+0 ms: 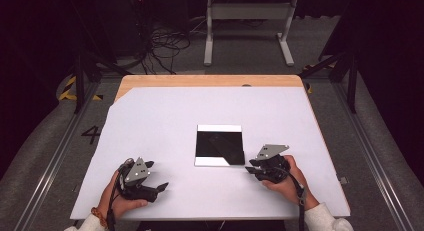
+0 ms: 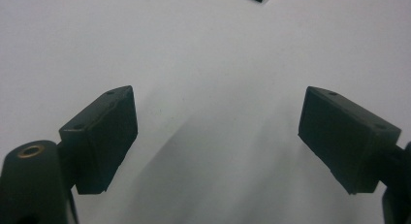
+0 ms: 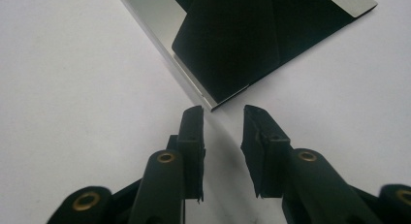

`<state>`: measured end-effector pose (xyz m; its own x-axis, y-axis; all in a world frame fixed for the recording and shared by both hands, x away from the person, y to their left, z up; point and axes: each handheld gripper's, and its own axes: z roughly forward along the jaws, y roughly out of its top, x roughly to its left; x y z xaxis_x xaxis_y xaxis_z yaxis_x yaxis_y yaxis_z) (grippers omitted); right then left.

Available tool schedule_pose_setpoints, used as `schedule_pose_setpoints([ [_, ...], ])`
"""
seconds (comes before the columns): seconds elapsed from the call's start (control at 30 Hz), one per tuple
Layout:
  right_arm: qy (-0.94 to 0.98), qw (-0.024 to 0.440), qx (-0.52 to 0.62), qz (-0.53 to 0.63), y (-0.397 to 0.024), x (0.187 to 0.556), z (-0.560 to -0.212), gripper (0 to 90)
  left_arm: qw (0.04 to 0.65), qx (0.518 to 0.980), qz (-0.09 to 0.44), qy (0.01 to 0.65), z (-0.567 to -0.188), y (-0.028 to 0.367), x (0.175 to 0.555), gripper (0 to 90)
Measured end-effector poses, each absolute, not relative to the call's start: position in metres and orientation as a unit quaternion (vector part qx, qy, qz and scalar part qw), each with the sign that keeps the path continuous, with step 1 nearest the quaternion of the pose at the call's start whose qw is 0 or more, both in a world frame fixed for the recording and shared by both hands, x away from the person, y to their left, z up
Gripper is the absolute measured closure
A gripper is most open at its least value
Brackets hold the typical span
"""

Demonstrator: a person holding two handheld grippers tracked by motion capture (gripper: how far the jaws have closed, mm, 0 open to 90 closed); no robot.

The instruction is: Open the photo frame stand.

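White table top [image 1: 165,141], wood strip along far edge, dark floor around. Bare space left and upper frame. Black panel [image 1: 220,145] flat at centre, edges square to table, white strips at far and near edges. Right gripper [image 1: 251,169] at panel's lower-right corner, jaws narrowly parted, nothing between. Left gripper [image 1: 156,177] lower left, well apart from panel, jaws wide, released.

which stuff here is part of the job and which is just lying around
Part of the job:
- black and white square sheet on the table
- right gripper, jaws narrowly apart, pointed at the sheet's near corner
- left gripper, jaws wide apart, holding nothing

Just lying about:
- white table cover
- white stand on the floor beyond the table
- loose cables on the floor
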<state>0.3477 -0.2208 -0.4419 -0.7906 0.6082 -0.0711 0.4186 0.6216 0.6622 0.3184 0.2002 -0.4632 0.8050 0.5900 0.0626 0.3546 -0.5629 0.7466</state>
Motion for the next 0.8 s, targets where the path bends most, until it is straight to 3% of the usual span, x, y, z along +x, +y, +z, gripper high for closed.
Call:
schedule_pose_setpoints([
  [0.8, 0.893, 0.133, 0.296, 0.313, -0.210, 0.357, -0.445, 78.6, 0.371, 0.875, 0.154, 0.269, -0.464, 0.197, 0.316, 14.7],
])
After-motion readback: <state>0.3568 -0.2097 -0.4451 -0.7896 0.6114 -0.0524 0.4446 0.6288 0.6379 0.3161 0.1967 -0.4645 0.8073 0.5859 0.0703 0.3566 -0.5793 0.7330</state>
